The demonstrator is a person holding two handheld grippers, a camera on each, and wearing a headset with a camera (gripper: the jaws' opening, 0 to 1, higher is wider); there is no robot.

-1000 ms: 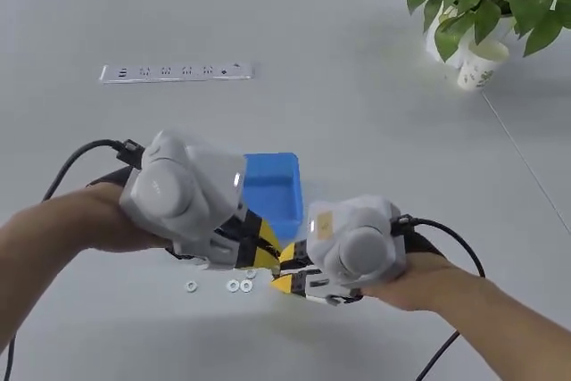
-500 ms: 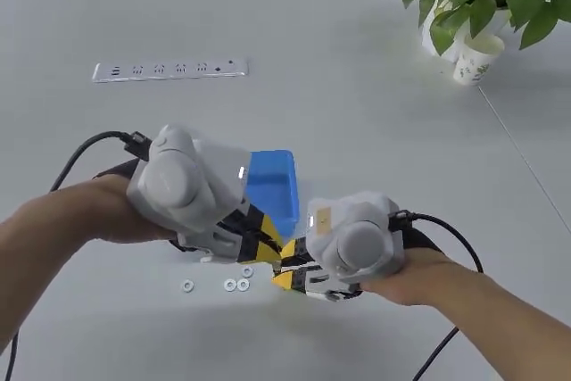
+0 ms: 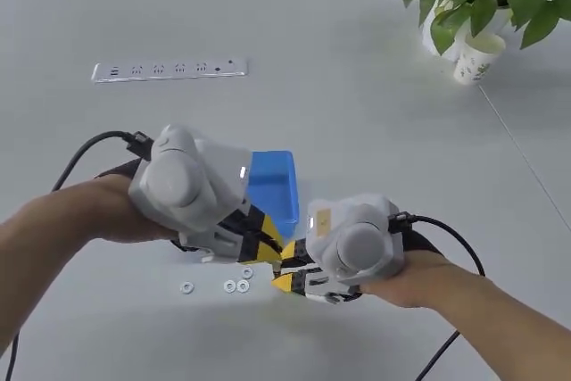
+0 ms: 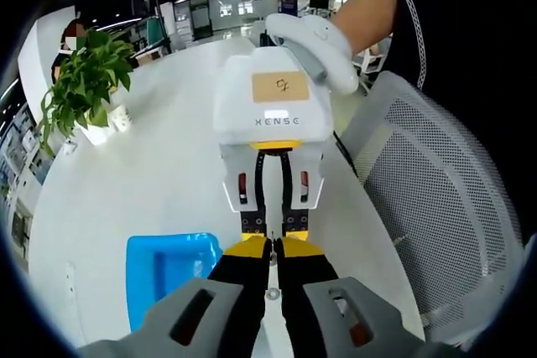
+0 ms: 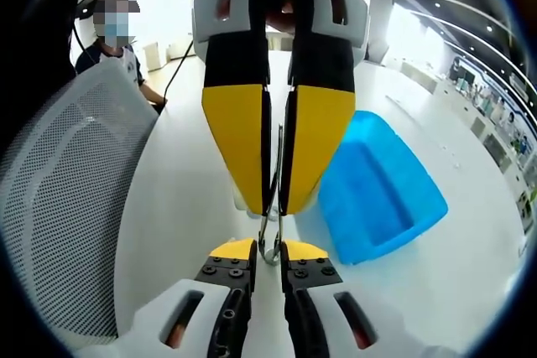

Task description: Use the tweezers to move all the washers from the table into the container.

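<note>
Thin metal tweezers (image 5: 270, 236) run between the two grippers, which meet tip to tip just above the table. My left gripper (image 3: 270, 247) (image 4: 270, 247) (image 5: 275, 205) has its yellow-tipped jaws shut on the tweezers. My right gripper (image 3: 285, 267) (image 5: 268, 251) (image 4: 273, 225) faces it, its jaws closed on the tweezers' other end. Several small washers (image 3: 236, 285) lie on the white table below and left of the jaws. The blue container (image 3: 272, 186) (image 4: 168, 270) (image 5: 377, 194) stands just behind the grippers and looks empty.
A white power strip (image 3: 169, 70) lies at the far left of the table. A potted plant (image 3: 473, 6) stands at the far right corner. Cables trail from both grippers. A white mesh chair (image 5: 67, 199) is beside the table.
Almost nothing: the head camera shifted slightly. Both grippers have stayed tip to tip over the washers.
</note>
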